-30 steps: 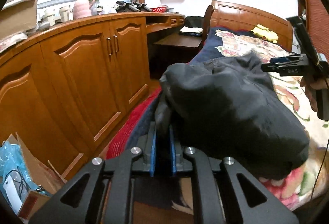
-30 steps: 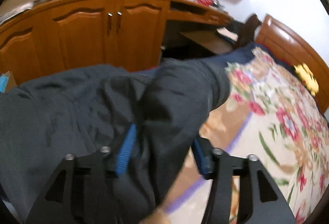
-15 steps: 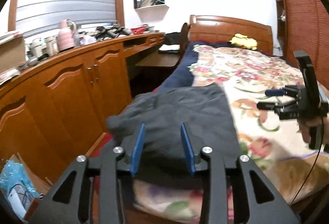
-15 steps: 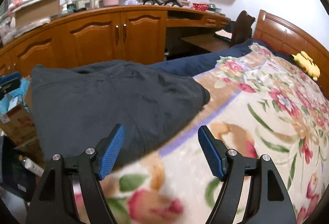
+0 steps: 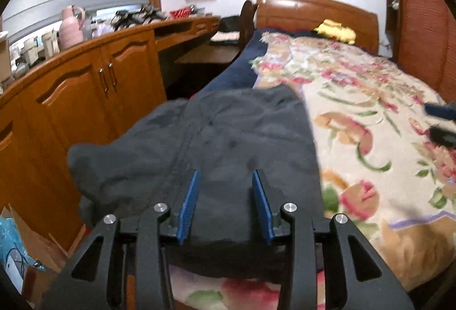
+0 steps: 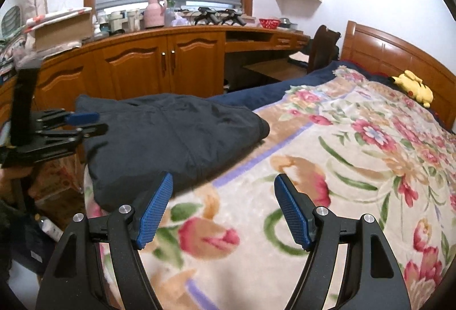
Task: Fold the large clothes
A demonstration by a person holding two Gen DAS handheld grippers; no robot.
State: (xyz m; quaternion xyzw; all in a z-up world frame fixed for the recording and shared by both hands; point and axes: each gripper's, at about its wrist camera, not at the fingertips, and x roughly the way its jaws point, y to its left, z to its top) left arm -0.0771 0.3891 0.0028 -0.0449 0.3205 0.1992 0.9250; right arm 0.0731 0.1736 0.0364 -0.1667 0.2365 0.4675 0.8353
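Both claws, left gripper [image 5: 225, 204] and right gripper [image 6: 223, 208], have let go (jaws wide, empty); the folded dark grey fabric garment [image 6: 173, 133] now rests on the floral blanket [image 6: 356, 167].

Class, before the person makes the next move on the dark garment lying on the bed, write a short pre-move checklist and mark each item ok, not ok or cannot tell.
1. Left gripper open, holding nothing: ok.
2. Right gripper open, holding nothing: ok.
3. Dark garment lies fully on the floral blanket: not ok, one side overhangs the bed edge.
4. Garment folded into a compact bundle: ok.
5. Yellow plush toy apart from the garment: ok.
6. Layers underneath lie flat: cannot tell.
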